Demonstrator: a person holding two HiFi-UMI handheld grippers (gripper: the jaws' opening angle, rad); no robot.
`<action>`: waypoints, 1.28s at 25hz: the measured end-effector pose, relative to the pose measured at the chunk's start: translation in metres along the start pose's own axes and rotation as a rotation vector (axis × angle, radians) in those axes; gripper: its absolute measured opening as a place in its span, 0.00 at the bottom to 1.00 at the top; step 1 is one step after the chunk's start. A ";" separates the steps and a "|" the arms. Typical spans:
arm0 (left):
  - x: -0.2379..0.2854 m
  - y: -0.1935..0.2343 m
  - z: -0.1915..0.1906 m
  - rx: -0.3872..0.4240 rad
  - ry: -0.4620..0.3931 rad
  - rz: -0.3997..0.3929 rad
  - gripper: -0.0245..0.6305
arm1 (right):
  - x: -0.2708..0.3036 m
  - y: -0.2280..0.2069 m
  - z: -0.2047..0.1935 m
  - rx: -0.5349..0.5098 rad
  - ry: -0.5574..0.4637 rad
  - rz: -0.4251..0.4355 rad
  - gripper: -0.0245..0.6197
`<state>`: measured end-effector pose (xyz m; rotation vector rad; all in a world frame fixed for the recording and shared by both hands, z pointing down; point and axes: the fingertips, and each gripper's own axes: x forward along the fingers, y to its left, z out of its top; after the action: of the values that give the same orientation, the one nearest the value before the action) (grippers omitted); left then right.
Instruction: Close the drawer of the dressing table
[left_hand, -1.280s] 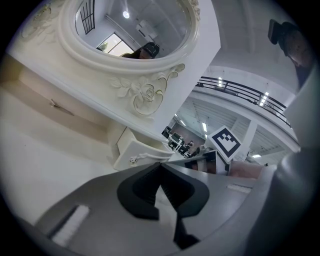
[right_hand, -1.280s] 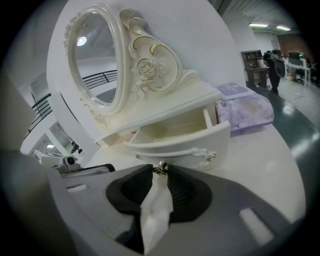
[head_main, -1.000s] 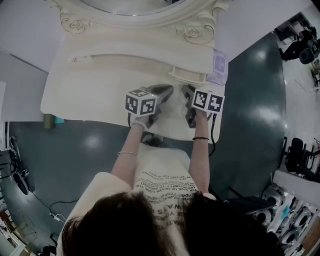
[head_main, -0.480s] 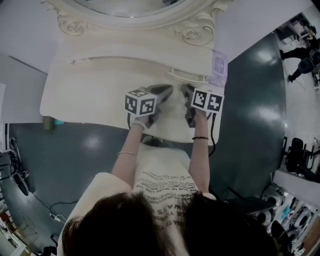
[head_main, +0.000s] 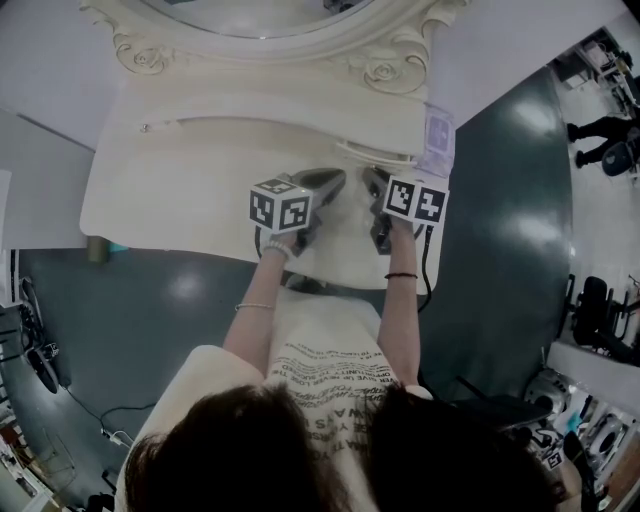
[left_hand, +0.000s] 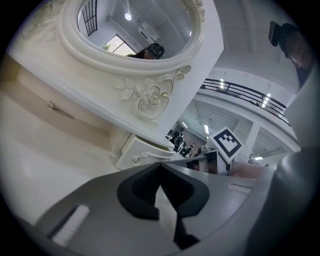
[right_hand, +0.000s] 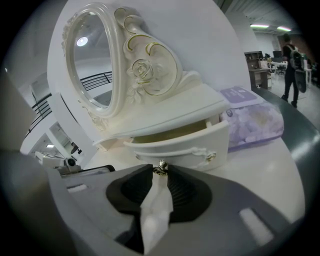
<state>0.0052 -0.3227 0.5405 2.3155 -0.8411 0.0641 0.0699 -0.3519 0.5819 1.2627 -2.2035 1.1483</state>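
Seeing neither jaw pair from the head view. Pinching the small knob (right_hand: 160, 168) of the one drawer (right_hand: 182, 146), pulled out at the rear right corner of the dressing table (head_main: 180, 190), with the right gripper (right_hand: 160, 172); pressing the left gripper (left_hand: 160, 164) closed on nothing. Holding both where they were a second ago.

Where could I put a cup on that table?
Bare: the left half of the tabletop, from mirror to front edge. Crowded on the right: open drawer, tissue pack, left gripper, and right gripper on the drawer's knob.
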 end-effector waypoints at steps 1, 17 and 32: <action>0.000 0.000 0.001 0.000 -0.001 0.000 0.04 | 0.000 0.000 0.001 -0.001 0.000 -0.001 0.19; 0.001 0.010 0.007 0.000 -0.004 0.008 0.04 | 0.008 -0.003 0.011 0.004 -0.009 -0.015 0.19; 0.005 0.022 0.015 -0.003 -0.012 0.023 0.04 | 0.018 -0.007 0.024 0.005 -0.018 -0.015 0.19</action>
<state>-0.0060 -0.3471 0.5428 2.3057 -0.8737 0.0598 0.0685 -0.3823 0.5822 1.2942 -2.2010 1.1415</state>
